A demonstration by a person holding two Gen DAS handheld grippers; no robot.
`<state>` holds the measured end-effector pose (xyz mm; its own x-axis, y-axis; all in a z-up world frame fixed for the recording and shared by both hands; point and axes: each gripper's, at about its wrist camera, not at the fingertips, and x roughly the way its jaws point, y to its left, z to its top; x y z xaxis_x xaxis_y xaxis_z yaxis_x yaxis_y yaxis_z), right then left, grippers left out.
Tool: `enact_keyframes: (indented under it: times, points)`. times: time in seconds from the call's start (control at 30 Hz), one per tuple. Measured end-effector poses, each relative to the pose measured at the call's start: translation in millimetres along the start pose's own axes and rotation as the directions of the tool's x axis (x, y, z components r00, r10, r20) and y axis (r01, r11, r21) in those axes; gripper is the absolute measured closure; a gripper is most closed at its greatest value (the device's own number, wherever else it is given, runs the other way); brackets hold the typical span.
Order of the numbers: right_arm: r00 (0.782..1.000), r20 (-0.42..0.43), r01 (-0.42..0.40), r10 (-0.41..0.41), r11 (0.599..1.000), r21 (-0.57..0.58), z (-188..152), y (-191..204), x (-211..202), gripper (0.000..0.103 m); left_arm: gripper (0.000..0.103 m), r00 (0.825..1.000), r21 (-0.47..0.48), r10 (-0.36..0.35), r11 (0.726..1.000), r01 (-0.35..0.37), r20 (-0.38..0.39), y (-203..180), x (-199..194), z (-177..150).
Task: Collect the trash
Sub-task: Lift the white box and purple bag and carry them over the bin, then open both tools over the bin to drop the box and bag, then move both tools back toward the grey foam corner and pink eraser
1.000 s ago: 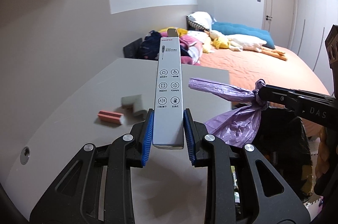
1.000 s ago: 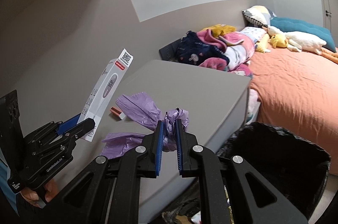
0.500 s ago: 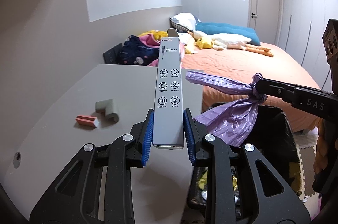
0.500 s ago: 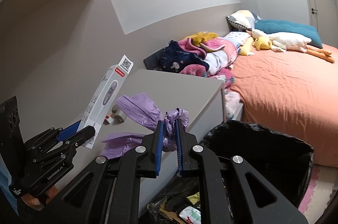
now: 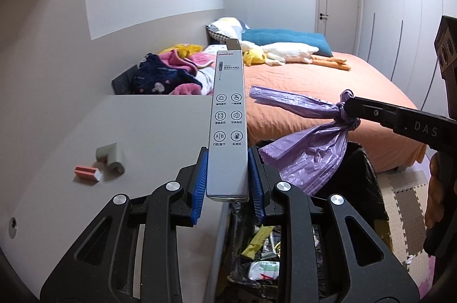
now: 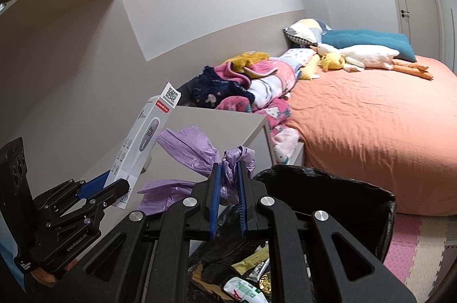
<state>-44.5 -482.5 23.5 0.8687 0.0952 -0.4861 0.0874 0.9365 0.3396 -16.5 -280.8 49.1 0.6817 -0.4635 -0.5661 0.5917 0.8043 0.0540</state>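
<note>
**Two items gripped, both close to the bin**

Both grippers are loaded. Left gripper (image 5: 227, 180) has its jaws closed flat on the lower end of a thermometer box (image 5: 228, 120), box sticking up and forward, over the desk (image 5: 142, 131) edge next to the bin. Right gripper (image 6: 227, 198) is pinched nearly shut on the knot of a purple plastic bag (image 6: 197, 148), bag hanging just above the rim of the black trash bin (image 6: 357, 188).

My read for a clean drop: get each item fully over the opening first, then release. The bag is light and will drift; the long box could catch the rim if let go tilted.

View differences: only the left wrist shows a pink eraser (image 5: 85, 173) and grey corner guard (image 5: 110, 157) on the desk. Right wrist shows the box's QR flap and more of the wrappers in the bin.
</note>
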Motion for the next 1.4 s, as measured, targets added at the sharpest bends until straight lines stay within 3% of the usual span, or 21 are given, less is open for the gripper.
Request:
enact_keyframes:
  times: [0.73,0.77,0.8,0.83,0.87,0.93,1.0,1.4]
  points:
    - [0.994,0.045,0.099,-0.102,0.993,0.072,-6.0,-47.5,-42.2,0.090,0.075,0.991,0.069,-0.115,0.990,0.120,-0.066,-54.9,23.2,-0.8]
    - [0.993,0.047,0.108,-0.112,0.991,0.074,-6.2,-49.3,-43.2,0.090,0.075,0.991,0.069,-0.114,0.990,0.119,-0.073,-55.3,24.7,-0.9]
    - [0.992,0.048,0.117,-0.121,0.990,0.078,-6.2,-51.2,-43.9,0.090,0.064,0.990,0.071,-0.111,0.990,0.118,-0.088,-55.8,27.2,-1.4]
    - [0.990,0.050,0.130,-0.135,0.988,0.086,-6.5,-53.2,-44.9,0.084,0.049,0.991,0.073,-0.098,0.992,0.105,-0.092,-55.7,28.3,-1.3]
    - [0.987,0.047,0.149,-0.154,0.985,0.089,-6.8,-54.8,-44.4,0.056,0.009,0.993,0.074,-0.081,0.993,0.087,-0.085,-54.8,28.6,-0.9]
    - [0.974,0.063,0.211,-0.217,0.973,0.098,-7.7,-56.6,-45.8,0.013,0.006,0.998,0.077,-0.058,0.995,0.061,-0.040,-53.7,22.8,-1.4]
    - [0.967,0.082,0.232,-0.241,0.968,0.097,-8.5,-58.2,-47.6,0.013,0.006,0.997,0.075,-0.061,0.995,0.065,-0.057,-52.0,24.1,-0.7]
    - [0.975,0.067,0.205,-0.213,0.972,0.113,-9.4,-56.4,-37.3,0.013,0.006,0.995,0.017,-0.060,0.998,0.061,-0.078,-35.3,29.7,-5.0]
